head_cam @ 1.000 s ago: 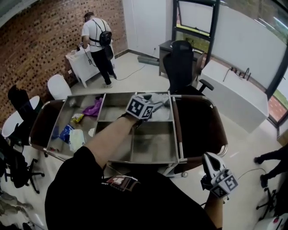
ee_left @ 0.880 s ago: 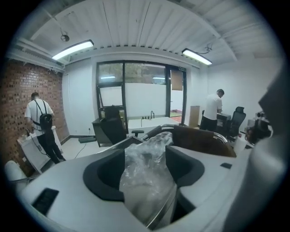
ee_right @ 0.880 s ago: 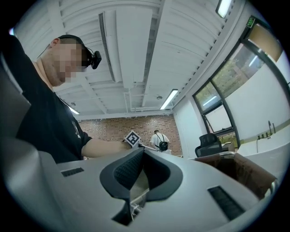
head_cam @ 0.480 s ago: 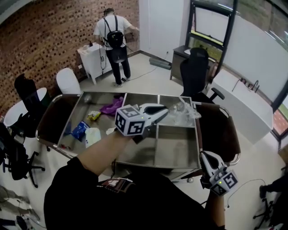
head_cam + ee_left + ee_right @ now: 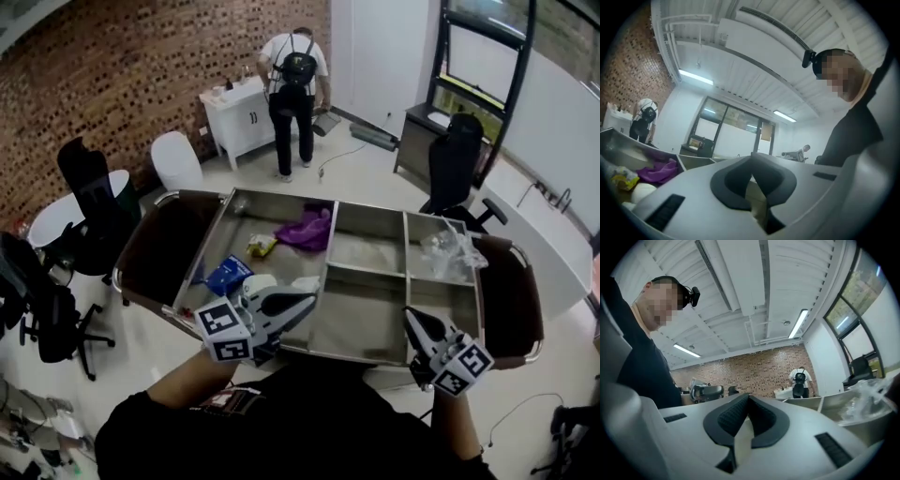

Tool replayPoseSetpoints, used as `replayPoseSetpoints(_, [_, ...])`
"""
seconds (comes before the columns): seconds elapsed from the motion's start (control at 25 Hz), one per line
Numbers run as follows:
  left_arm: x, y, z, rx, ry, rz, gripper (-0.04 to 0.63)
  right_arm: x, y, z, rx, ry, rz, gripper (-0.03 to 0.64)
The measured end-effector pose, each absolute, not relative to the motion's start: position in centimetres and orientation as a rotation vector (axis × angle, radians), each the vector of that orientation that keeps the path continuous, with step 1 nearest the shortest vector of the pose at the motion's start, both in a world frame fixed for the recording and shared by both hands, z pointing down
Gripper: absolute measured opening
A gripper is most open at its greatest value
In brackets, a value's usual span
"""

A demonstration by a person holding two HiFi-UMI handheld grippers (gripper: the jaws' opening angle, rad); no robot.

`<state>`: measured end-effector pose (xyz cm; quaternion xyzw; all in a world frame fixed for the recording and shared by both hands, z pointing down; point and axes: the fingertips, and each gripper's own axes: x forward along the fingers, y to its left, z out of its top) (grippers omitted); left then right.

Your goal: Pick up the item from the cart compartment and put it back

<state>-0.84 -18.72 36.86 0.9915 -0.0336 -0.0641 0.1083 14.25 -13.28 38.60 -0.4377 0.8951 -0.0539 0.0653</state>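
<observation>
One steel cart point(image 5: 375, 207) spans our view. At its near edge we hold both tools with jaws pressed together on nothing: left tool point(image 5: 305, 302) by the left compartments, right tool point(image 5: 412, 321) below the right ones. The clear plastic bag point(image 5: 452, 249) lies crumpled in the far right compartment, ahead of the right tool, which is nearer; we see no clear long axis. A second ago our left tool reached open beside that bag; it has since withdrawn and closed.
</observation>
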Motion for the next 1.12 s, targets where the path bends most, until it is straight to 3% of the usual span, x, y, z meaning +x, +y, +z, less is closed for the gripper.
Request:
replayPoseSetpoints(0.28, [-5.9,-18.8,38.2,2.844,-0.189,-0.258,-0.008,9.0,-15.7,39.0,-1.216,2.811,-0.172,-0.015])
replayPoseSetpoints(1.12, [-4.5,-17.3,37.8,2.889,-0.147,-0.249,-0.006,9.8,-14.3,38.9,-1.206,2.850,-0.156,-0.015])
